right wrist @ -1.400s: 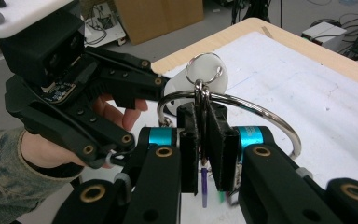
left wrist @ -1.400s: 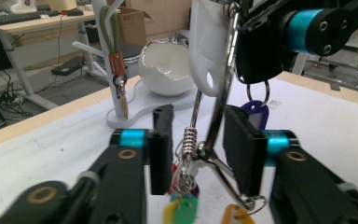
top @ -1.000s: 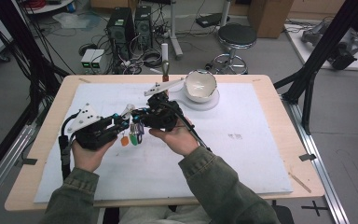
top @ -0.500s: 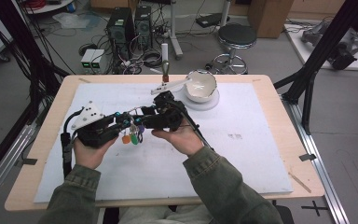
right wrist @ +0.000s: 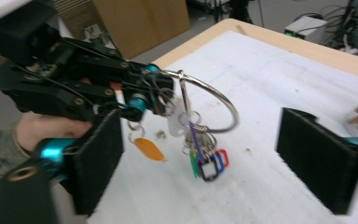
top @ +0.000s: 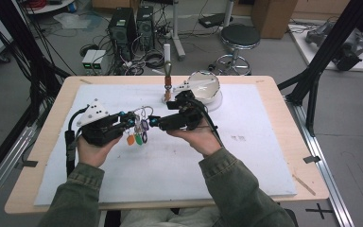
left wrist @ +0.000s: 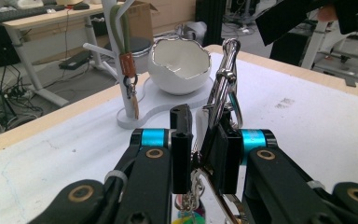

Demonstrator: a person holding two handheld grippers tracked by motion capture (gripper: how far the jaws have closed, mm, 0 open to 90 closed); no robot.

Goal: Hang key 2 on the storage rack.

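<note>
A large silver key ring (right wrist: 214, 98) carries several smaller rings and coloured tags (right wrist: 209, 165), among them an orange tag (right wrist: 149, 148). My left gripper (left wrist: 200, 140) is shut on the silver ring (left wrist: 223, 88) and holds it above the white mat; from above, the bunch (top: 139, 130) hangs at its tips (top: 125, 124). My right gripper (right wrist: 203, 140) faces it from the right (top: 153, 121). Its jaws have just been opening and now stand wide. The ring and tags hang in the gap, and neither pad (right wrist: 98, 163) touches them.
A white cracked-egg bowl (top: 203, 85) sits on a white base at the back of the mat, beside a white peg stand (top: 167, 56) hung with a strap and brown tag (left wrist: 127, 63). The wooden table edge (top: 42, 142) frames the mat.
The right gripper's jaws have gone from shut at the ring to wide open, and that hand has shifted a little to the right. The left gripper has stayed put with the ring.
</note>
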